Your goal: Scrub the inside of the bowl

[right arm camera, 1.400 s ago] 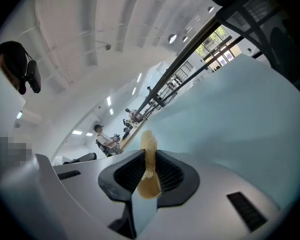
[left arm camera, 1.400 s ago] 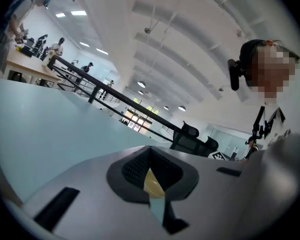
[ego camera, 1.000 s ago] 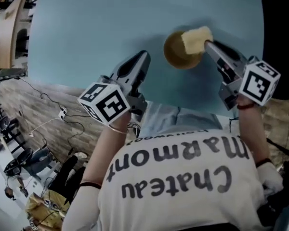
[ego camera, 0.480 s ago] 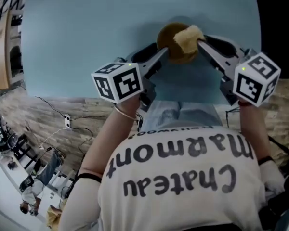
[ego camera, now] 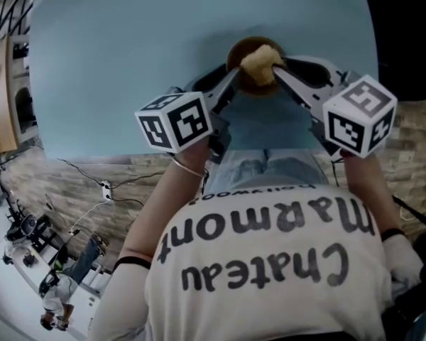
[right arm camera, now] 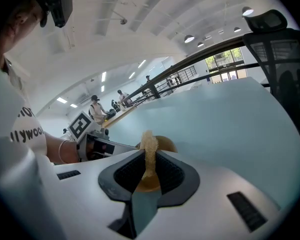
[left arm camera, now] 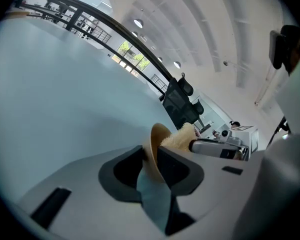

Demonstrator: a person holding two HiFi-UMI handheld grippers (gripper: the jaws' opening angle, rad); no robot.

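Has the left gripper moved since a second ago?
Yes: the left gripper went right across the table to the bowl; its jaws have just been closing, the rim between them.

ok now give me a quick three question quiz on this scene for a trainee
1. True or false: the right gripper is clamped on the sponge.
2. What stands between the jaws of the left gripper? A: the sponge. B: the rim of the bowl. C: nothing.
3. Fill in: the bowl stands on a pale ___ table.

Key: 1 true. 2 B; those jaws have just been closing, with the rim between them. 3 blue.
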